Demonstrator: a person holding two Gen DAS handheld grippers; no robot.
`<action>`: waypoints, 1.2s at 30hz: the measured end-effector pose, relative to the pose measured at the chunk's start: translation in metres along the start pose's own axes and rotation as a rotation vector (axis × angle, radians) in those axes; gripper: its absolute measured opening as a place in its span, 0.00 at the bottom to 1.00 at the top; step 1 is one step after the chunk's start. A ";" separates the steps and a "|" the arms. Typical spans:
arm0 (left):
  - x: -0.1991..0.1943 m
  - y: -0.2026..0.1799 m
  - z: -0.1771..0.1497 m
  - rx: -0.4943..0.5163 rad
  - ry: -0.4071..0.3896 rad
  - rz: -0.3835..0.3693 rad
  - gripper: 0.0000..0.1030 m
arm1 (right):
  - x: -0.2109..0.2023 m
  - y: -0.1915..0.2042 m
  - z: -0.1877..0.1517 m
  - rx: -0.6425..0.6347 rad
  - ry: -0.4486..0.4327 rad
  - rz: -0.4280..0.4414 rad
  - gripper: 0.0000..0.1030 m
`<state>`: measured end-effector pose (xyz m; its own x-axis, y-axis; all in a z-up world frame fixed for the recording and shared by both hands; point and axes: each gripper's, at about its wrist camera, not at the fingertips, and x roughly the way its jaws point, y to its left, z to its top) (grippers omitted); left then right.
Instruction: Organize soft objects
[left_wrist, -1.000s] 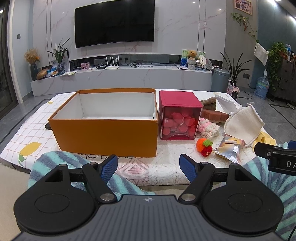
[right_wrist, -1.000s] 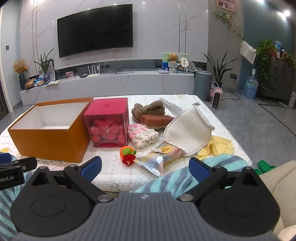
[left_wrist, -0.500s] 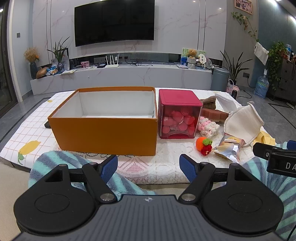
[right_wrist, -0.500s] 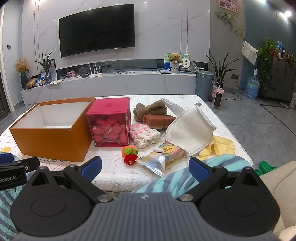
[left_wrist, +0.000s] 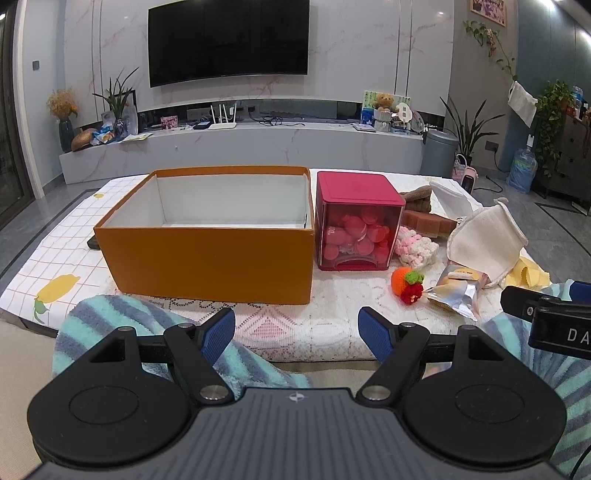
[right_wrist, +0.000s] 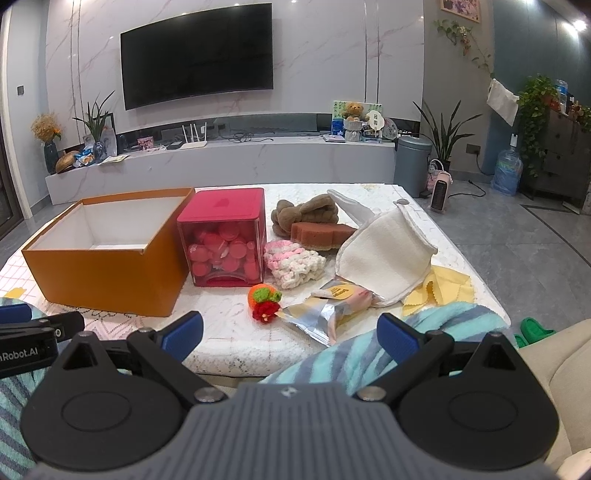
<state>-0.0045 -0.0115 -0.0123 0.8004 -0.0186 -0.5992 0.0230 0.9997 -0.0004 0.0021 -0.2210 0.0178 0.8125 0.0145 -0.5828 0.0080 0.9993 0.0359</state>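
Left tool (left_wrist: 296, 329) is held open, nothing between the blue pads, just off the near edge of the worktop (left_wrist: 66, 258), above striped teal fabric (left_wrist: 96, 314). Right tool (right_wrist: 290, 331) is likewise held open and empty, off the near edge, over the same striped fabric (right_wrist: 388, 343).

An open orange box (left_wrist: 207, 262) is set on the left part of the worktop, its white interior seen empty. A red lidded container (left_wrist: 356, 225) of pink round pieces is placed just beside the box's right side.

Soft things are gathered on the right half of the worktop: a pink-and-white crochet piece (right_wrist: 293, 262) just right of the red container; an orange, green and red knitted toy (right_wrist: 264, 299) nearer the front edge; a brown headband (right_wrist: 306, 214) toward the far edge, with a brown sponge (right_wrist: 321, 232) touching it in front; a white cloth mitt (right_wrist: 384, 254) propped up near the right edge; a yellow cloth (right_wrist: 443, 291) lying flat partly under it. A foil snack packet (right_wrist: 321, 314) is seen by the front edge, touching the mitt.
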 end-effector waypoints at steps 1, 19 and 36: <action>0.000 0.000 0.000 0.000 0.001 0.001 0.87 | 0.000 0.000 0.000 -0.001 0.000 0.002 0.96; 0.000 0.006 0.003 -0.008 0.005 -0.002 0.87 | 0.002 0.002 -0.001 -0.004 0.006 0.004 0.96; 0.001 0.007 0.005 -0.014 0.010 -0.013 0.87 | 0.002 0.002 -0.002 -0.006 0.008 0.006 0.96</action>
<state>-0.0012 -0.0042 -0.0089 0.7941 -0.0311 -0.6070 0.0247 0.9995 -0.0188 0.0030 -0.2189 0.0150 0.8076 0.0206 -0.5893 -0.0001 0.9994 0.0349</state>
